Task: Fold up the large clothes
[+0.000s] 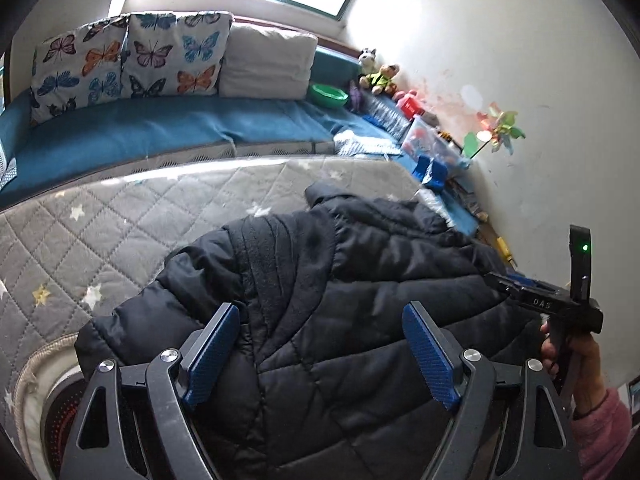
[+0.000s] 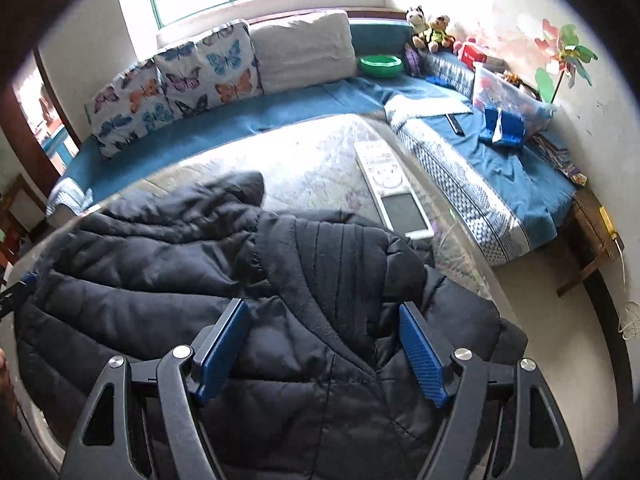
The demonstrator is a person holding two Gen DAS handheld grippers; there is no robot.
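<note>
A large black quilted puffer jacket [image 1: 340,280] lies bunched on a glass-topped table over a grey star quilt [image 1: 120,220]. My left gripper [image 1: 320,320] is open, its blue pads [image 1: 212,356] hovering over the jacket's near part. My right gripper [image 2: 324,320] is open too, over the jacket [image 2: 200,260] near its ribbed inner panel [image 2: 340,256]. From the left wrist view the right gripper's body [image 1: 560,300] shows at the jacket's right edge, held by a hand in a pink sleeve.
A blue corner sofa [image 2: 280,108] wraps behind the table with butterfly cushions [image 2: 200,68], a green bowl [image 2: 380,65], plush toys [image 2: 432,32] and a plastic toy box [image 2: 508,92]. A white flat device [image 2: 394,196] lies on the table beyond the jacket. A pinwheel [image 2: 568,56] leans on the wall.
</note>
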